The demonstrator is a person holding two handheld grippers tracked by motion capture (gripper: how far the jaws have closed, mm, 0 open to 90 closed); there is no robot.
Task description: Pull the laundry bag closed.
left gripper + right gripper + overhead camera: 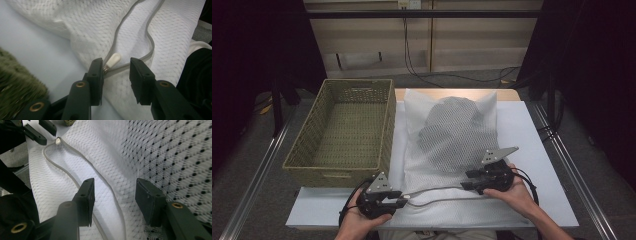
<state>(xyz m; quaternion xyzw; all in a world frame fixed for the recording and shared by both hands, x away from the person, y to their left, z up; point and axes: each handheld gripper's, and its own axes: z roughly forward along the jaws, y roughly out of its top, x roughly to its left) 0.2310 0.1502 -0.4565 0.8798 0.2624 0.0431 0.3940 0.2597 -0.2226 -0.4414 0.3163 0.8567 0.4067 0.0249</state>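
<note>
A white mesh laundry bag (447,150) lies on the table with a grey garment (452,132) inside it. Its grey zipper (437,192) gapes along the near edge. My left gripper (404,198) is open at the bag's near left corner. In the left gripper view the cream zipper pull (113,60) lies between the jaws of the left gripper (115,72), close to the left one. My right gripper (467,180) is open over the bag's near right part. In the right gripper view the zipper track (110,187) runs between the spread jaws of the right gripper (115,195), and the pull (58,141) lies farther off.
A woven wicker basket (339,130) stands empty at the table's left, touching the bag's side. The white tabletop (532,150) is bare to the right of the bag. Cables trail on the floor beyond the far edge.
</note>
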